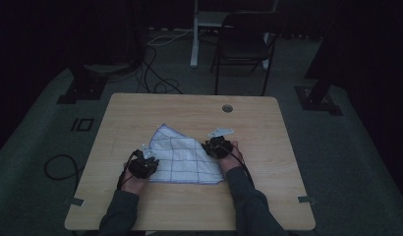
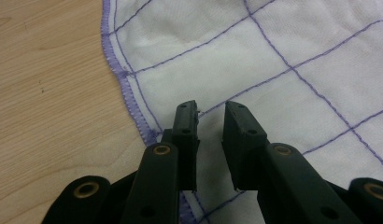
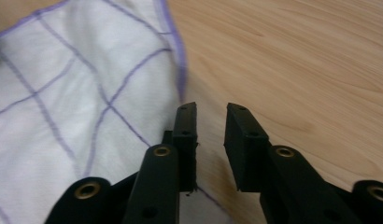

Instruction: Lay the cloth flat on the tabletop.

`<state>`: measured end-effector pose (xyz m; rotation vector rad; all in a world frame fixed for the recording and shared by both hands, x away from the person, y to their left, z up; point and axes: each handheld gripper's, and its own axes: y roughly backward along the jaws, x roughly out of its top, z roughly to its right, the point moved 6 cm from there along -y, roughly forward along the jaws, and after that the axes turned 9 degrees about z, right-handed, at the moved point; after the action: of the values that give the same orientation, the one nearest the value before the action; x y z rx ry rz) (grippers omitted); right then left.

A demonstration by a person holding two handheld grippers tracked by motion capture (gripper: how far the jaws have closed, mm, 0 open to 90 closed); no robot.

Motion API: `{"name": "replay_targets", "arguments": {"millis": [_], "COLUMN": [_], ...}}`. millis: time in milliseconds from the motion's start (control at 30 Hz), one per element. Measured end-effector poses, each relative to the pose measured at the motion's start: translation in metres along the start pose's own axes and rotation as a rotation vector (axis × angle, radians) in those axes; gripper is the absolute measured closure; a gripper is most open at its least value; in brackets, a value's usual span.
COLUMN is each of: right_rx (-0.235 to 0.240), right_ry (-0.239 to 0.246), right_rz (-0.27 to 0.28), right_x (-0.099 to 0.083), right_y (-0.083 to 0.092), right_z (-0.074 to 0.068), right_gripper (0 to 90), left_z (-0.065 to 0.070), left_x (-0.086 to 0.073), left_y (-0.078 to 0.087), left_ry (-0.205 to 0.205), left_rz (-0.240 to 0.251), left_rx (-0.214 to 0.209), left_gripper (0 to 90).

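A white cloth (image 1: 185, 157) with a purple grid and purple hem lies partly folded on the wooden table (image 1: 140, 113). My left gripper (image 1: 149, 161) is at its left edge. In the left gripper view the left gripper (image 2: 211, 109) hovers just inside the hem of the cloth (image 2: 255, 60), jaws a little apart with fabric showing through the gap. My right gripper (image 1: 210, 147) is at the cloth's right edge. In the right gripper view the right gripper (image 3: 211, 112) straddles the hem of the cloth (image 3: 63, 93), jaws apart, nothing pinched that I can see.
A round cable hole (image 1: 227, 108) sits near the table's far edge. Beyond the table stand a dark chair (image 1: 244, 44) and a white desk leg (image 1: 194, 39). Cables (image 1: 155, 73) trail on the dim floor. Bare wood (image 3: 297, 60) lies right of the cloth.
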<state>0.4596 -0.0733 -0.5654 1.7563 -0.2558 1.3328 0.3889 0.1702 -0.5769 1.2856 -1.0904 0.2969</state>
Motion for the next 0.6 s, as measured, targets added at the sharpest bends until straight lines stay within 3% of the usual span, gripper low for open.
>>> {"name": "replay_targets", "arguments": {"millis": [300,367,533,600], "right_rx": [0.03,0.043,0.037,0.037], "right_ry": [0.035,0.043,0.114,0.116], "right_rz": [-0.037,-0.041,-0.05,-0.057], "right_x": [-0.003,-0.003,-0.003,-0.003], "right_y": [-0.008,-0.01,-0.014,-0.016], "right_z": [-0.022,-0.027,-0.042,-0.044], "right_gripper": [56.1,54.7,54.1,55.8], "left_z": [0.0,0.0,0.0,0.0], "left_x": [0.0,0.0,0.0,0.0], "left_y": [0.0,0.0,0.0,0.0], "left_ry": [0.002,0.002,0.003,0.006], "left_rz": [0.0,0.001,0.005,0.006], "left_rx": [0.0,-0.001,-0.002,-0.002], "left_gripper": [75.7,75.7,75.9,76.1]}}
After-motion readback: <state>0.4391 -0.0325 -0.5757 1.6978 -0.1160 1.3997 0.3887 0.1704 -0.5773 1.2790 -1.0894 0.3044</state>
